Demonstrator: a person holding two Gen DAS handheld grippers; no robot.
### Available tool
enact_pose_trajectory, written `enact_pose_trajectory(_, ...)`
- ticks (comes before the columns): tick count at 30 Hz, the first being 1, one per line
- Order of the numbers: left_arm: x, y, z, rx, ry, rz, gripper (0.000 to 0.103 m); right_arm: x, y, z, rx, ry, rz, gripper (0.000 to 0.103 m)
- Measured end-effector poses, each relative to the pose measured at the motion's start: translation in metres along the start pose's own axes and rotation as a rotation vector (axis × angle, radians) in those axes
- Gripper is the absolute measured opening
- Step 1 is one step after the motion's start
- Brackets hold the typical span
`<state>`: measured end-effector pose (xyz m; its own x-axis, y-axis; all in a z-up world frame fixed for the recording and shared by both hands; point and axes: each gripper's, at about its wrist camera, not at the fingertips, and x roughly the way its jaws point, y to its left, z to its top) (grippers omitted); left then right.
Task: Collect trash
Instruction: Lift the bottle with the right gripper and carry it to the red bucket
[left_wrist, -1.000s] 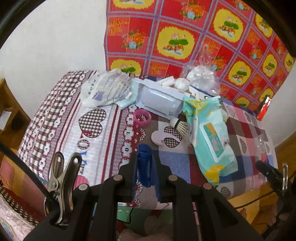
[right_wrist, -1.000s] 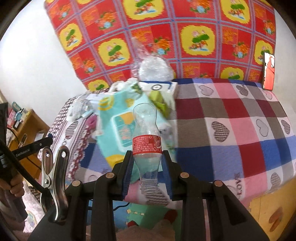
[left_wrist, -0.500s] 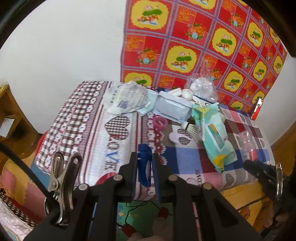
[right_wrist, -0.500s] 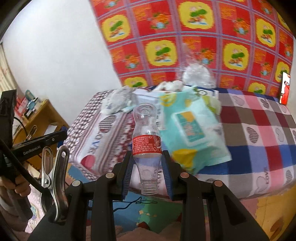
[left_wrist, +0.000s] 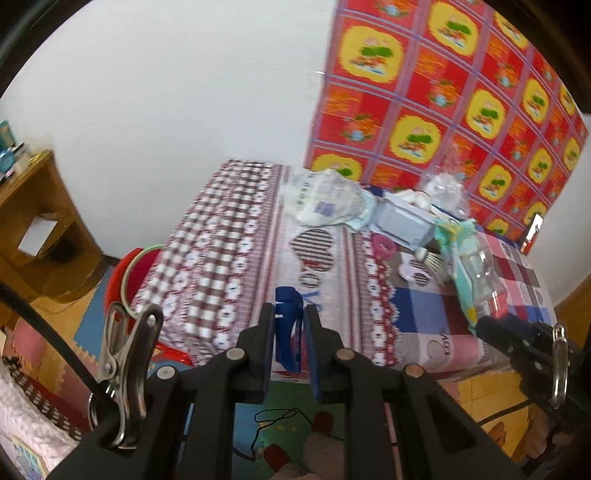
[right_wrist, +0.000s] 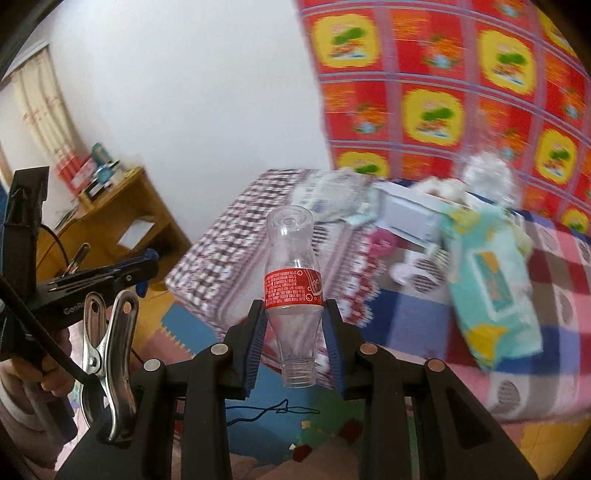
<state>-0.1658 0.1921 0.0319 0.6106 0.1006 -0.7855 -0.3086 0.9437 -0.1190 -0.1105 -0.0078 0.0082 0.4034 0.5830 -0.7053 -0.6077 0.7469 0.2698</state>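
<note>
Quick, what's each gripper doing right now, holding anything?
Left gripper: shut on a small blue plastic piece.
Right gripper: shut on a clear empty plastic bottle with a red label.

The blue object (left_wrist: 289, 325) clamped in the left gripper (left_wrist: 290, 317) is half hidden by the jaws, so what it is cannot be told. Motion blur smears the heap at the bed's (left_wrist: 236, 236) far edge, and the print on the white bag (left_wrist: 325, 201) is unreadable. The red bin (left_wrist: 127, 273) at the bed's left corner is mostly hidden behind the bedspread. The small text on the bottle's (right_wrist: 293, 273) red label is too fine to read.
</note>
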Motion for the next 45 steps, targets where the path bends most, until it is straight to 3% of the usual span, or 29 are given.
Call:
enact_pose_trajectory(7, -0.001, 0.05, 0.005, -0.096, -0.006, 0.073, 0.016, 0.039, 0.044, 0.024, -0.128, 0.016, 0.088, 0.032)
enact_pose_trajectory(15, 0.015, 0.107, 0.021, -0.184, 0.019, 0.181, 0.016, 0.096, 0.072, 0.057, -0.195, 0.087, 0.2, 0.032)
enact_pose_trajectory(24, 0.037, 0.149, 0.04, -0.275, 0.028, 0.247, 0.016, 0.147, 0.096, 0.091, -0.274, 0.139, 0.27, 0.032)
enact_pose_trajectory(35, 0.05, 0.197, 0.054, -0.333, 0.027, 0.277, 0.016, 0.193, 0.145, 0.12, -0.325, 0.189, 0.33, 0.032)
enact_pose_trajectory(45, 0.077, 0.259, 0.063, -0.326, 0.067, 0.243, 0.016, 0.244, 0.197, 0.137, -0.292, 0.222, 0.3, 0.032)
